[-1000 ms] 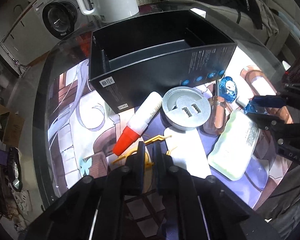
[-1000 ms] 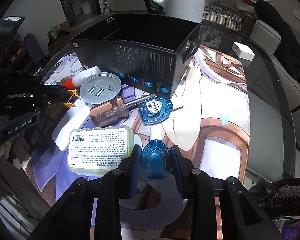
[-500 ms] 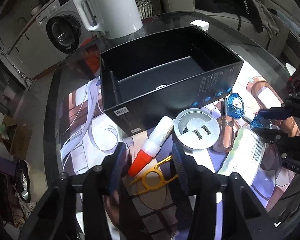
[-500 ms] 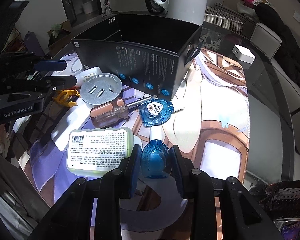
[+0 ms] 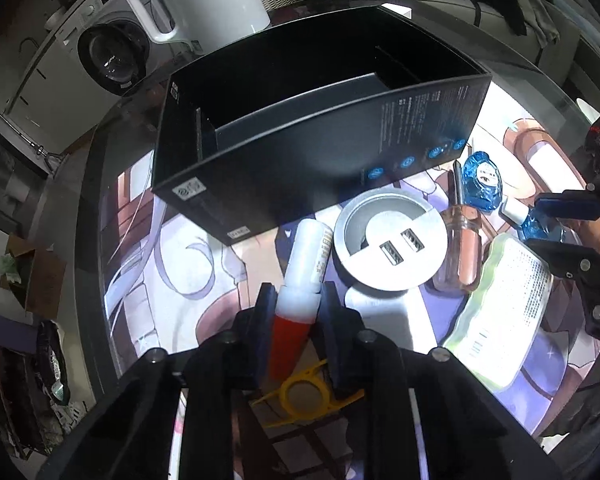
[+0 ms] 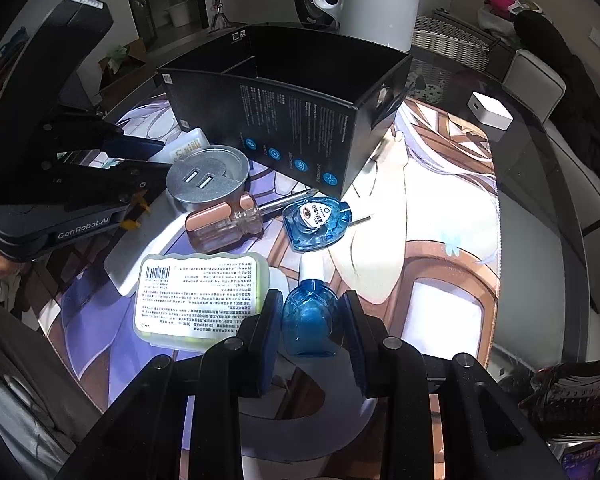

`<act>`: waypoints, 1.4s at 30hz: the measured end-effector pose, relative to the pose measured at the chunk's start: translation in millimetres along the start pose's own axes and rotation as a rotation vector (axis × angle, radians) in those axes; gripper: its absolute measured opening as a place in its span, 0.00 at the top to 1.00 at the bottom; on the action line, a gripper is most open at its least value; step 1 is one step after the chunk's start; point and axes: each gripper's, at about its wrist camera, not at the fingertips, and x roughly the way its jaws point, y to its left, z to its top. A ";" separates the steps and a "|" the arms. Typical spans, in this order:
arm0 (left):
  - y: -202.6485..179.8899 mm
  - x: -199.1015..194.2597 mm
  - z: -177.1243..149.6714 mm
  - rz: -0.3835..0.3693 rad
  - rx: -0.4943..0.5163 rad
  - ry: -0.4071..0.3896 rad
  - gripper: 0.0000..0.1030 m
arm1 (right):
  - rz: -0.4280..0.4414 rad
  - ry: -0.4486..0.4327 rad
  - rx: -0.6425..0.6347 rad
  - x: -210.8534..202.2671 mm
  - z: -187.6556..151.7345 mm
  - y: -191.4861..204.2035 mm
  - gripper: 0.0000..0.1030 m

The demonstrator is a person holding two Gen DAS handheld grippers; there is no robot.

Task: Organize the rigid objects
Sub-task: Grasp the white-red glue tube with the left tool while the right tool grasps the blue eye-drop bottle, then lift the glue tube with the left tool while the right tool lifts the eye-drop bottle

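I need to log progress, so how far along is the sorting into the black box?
Nothing visibly packed: the black box looks empty. In hand: the left hand-held gripper is closing on the red-capped tube; the right hand-held gripper holds a blue bottle. Left: USB hub, screwdriver, green case.

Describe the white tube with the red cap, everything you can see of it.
The tube is a slim white plastic cylinder with small print along its side and a tapered red cap. It lies flat on the printed mat, cap toward the camera, its far end close to the black box, beside the round silver USB hub. The left gripper is closing on it, its pads flanking the collar where white meets red.
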 end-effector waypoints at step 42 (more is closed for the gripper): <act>4.6 -80.0 -13.3 -0.034 -0.103 -0.282 0.82 | 0.063 -0.237 0.019 -53.1 11.9 5.2 0.71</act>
